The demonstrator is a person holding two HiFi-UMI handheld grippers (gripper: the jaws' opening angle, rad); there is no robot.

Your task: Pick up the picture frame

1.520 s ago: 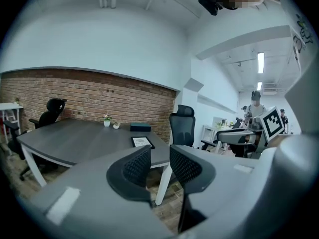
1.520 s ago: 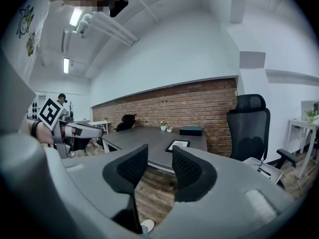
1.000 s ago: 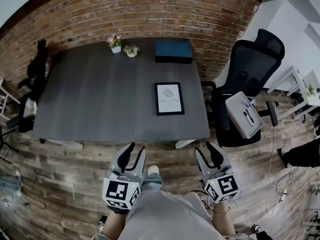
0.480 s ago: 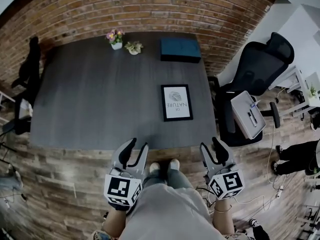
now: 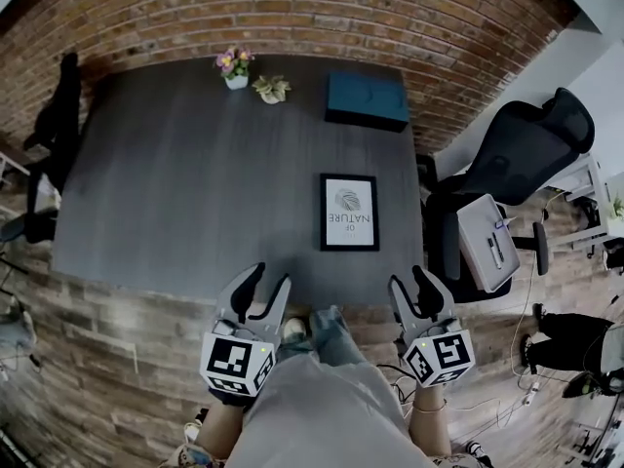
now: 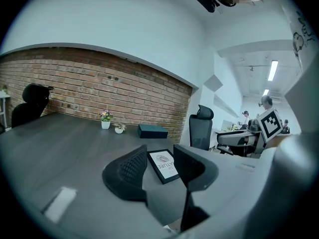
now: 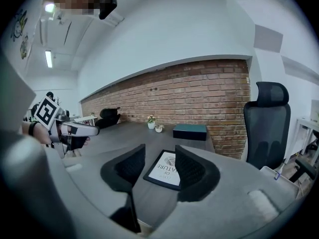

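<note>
The picture frame (image 5: 349, 212), black-edged with a white print, lies flat on the right part of the dark table (image 5: 195, 193), near its front edge. My left gripper (image 5: 270, 277) is open at the table's front edge, below and left of the frame. Its jaws have just been opening, and nothing is between them. My right gripper (image 5: 408, 279) is open and empty too, just off the table's front right corner. In the left gripper view the picture frame (image 6: 163, 165) shows beyond the gap of the left gripper (image 6: 159, 153). The right gripper (image 7: 160, 151) also points at the picture frame (image 7: 164, 171).
A teal box (image 5: 367, 98) and two small potted plants (image 5: 235, 66) stand at the table's back by the brick wall. A black office chair (image 5: 517, 159) with a grey case (image 5: 487, 242) on it stands close to the right. Another chair (image 5: 58, 115) is at the left.
Both grippers have moved forward to the table's front edge, and the left jaws stand wider. The picture frame lies where it was on the table.
</note>
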